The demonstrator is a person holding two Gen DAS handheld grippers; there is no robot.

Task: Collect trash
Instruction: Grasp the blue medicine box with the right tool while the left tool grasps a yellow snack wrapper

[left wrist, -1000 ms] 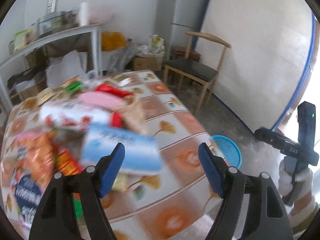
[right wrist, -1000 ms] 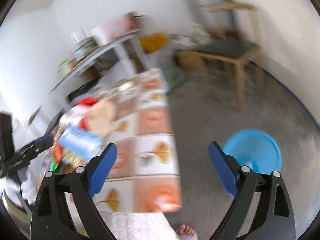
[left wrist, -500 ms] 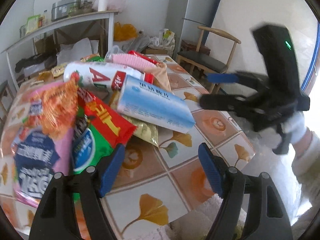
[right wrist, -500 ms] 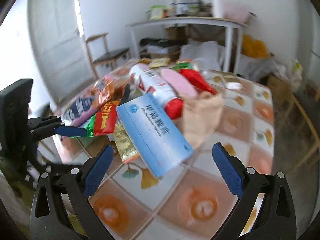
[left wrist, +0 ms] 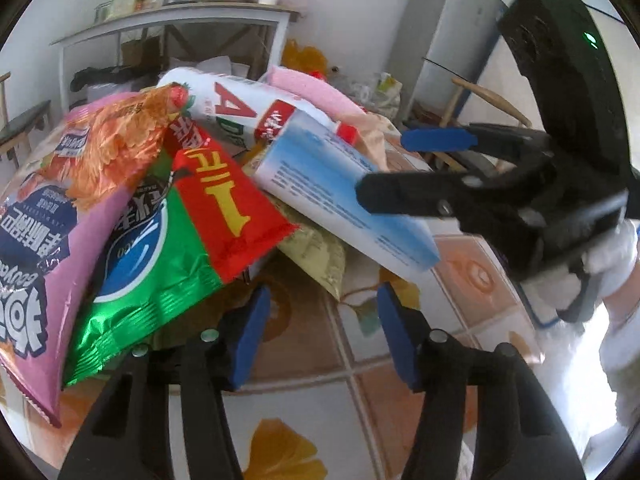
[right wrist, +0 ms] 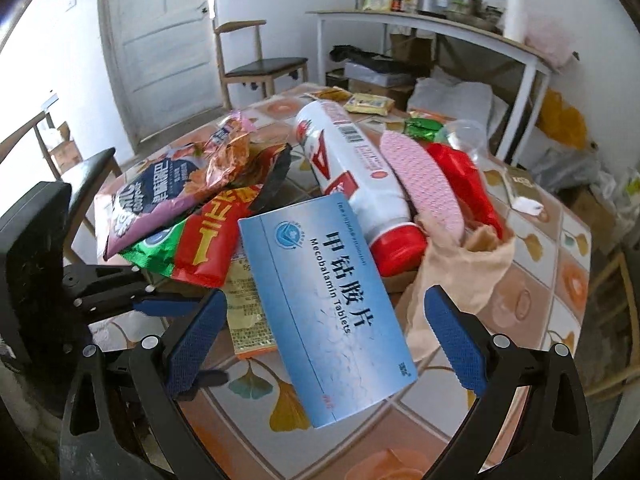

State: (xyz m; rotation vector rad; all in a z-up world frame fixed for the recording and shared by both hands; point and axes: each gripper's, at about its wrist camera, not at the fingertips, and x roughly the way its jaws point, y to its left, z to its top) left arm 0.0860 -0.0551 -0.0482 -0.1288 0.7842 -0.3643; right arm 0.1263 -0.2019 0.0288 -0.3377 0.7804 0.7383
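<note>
Trash heap at frame centre on the tiled surface point(right wrist: 536, 240): blue tablet box point(right wrist: 324, 312) on top, white bottle point(right wrist: 352, 176) and pink pad point(right wrist: 420, 184) behind it, snack bags at left.

Right gripper point(right wrist: 320, 340): fingers spread wide, straddling the box's lower half, pads not touching it.

Left gripper point(left wrist: 320, 336): fingers closing on empty air just below the yellow sachet point(left wrist: 316, 256) and the red-green bag point(left wrist: 168, 248), lower centre of its view.

Risks: the box lies tilted on loose wrappers, so a one-sided touch may skid it off the heap. The two grippers are near each other; converging on the same corner could make them collide. The left may nip only foil, dragging neighbouring bags along.
</note>
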